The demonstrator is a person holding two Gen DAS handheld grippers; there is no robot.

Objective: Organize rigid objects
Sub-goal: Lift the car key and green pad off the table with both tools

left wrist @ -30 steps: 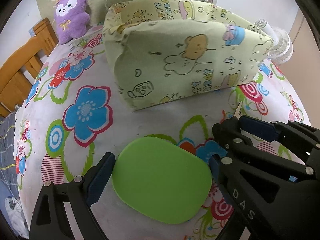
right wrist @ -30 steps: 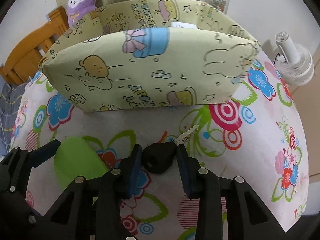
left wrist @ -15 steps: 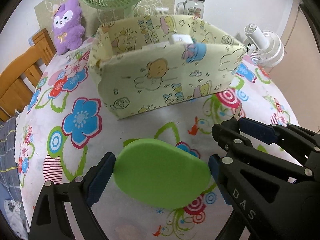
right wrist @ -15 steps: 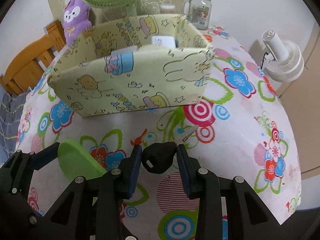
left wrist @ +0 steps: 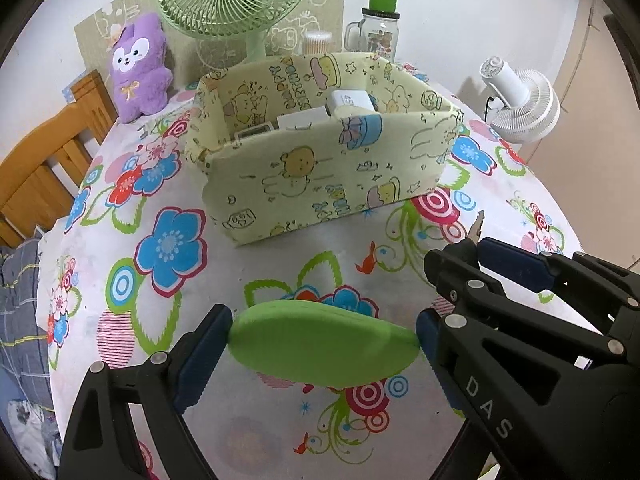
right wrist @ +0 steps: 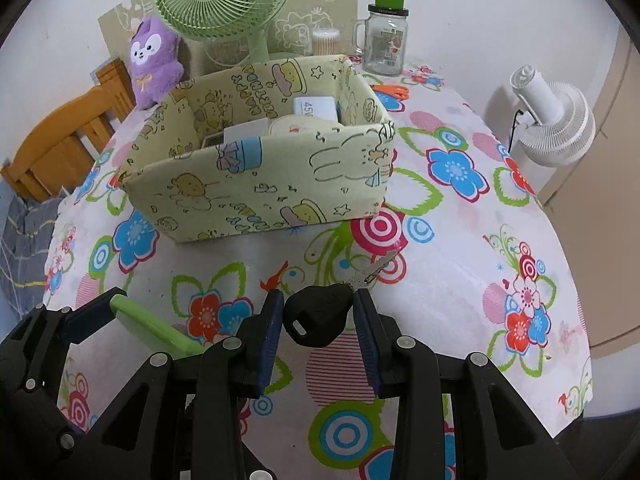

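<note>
While the left gripper (left wrist: 324,340) is clamping a flat green oval piece (left wrist: 322,346) by its edges above the flowered tablecloth (left wrist: 280,264), the right gripper (right wrist: 318,318) is pinching the black head of a key (right wrist: 320,314), its metal blade pointing toward the fabric storage box (right wrist: 260,184). White items are sitting inside that box, just ahead of both grippers.

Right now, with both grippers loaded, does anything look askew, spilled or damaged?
Nothing spilled or broken. The fabric box is slightly out of square, its front wall bowed and its near corner splayed. The green disc sits level in the left gripper; the key sits in the right gripper, blade pointing forward.
</note>
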